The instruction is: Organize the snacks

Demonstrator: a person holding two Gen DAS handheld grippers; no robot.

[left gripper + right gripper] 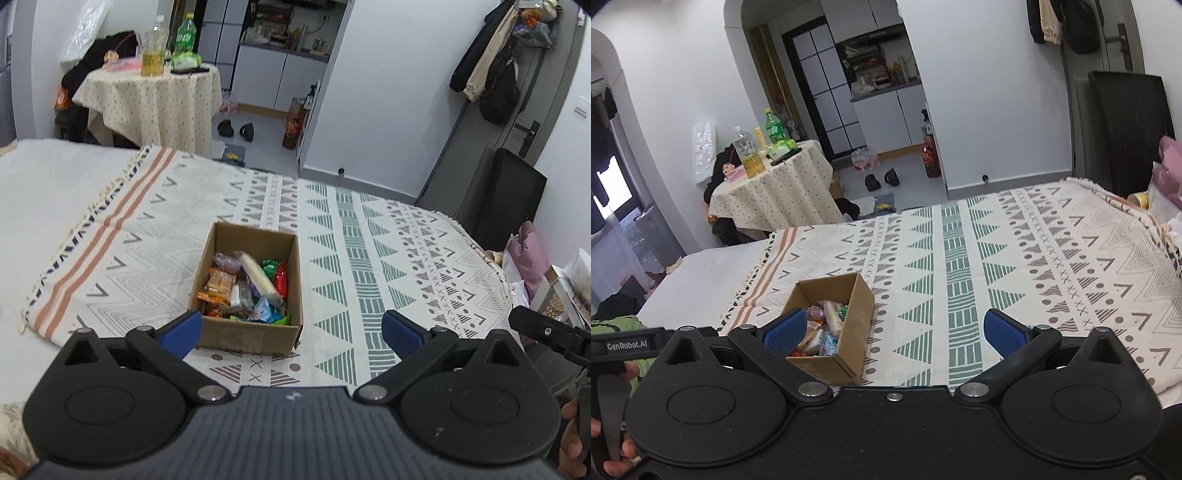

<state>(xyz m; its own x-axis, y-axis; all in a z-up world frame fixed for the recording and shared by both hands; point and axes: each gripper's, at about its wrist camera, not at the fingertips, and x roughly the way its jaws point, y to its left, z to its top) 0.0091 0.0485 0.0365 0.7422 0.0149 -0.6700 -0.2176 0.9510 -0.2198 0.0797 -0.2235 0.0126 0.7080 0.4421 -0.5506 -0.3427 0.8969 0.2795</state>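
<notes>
A brown cardboard box (207, 273) (858, 314) stands on a patterned cloth (332, 236) (997, 266), filled with several wrapped snacks (247, 288) (822, 332), among them a long white packet (258, 277). My left gripper (291, 332) is open just in front of the box, blue pads spread wide, nothing between them. Also open and holding nothing, my right gripper (895, 334) hovers to the right of the box; its left pad overlaps the box's near corner in the right wrist view. The right gripper's black body (546, 332) shows at the right edge of the left wrist view.
The cloth covers a white bed (55, 192). Beyond it, a round table (155, 99) (775, 184) carries bottles and a jar. A black panel (506, 199) stands at the bed's far right, with pink bags (528, 251) beside it. Shoes (236, 130) lie on the floor.
</notes>
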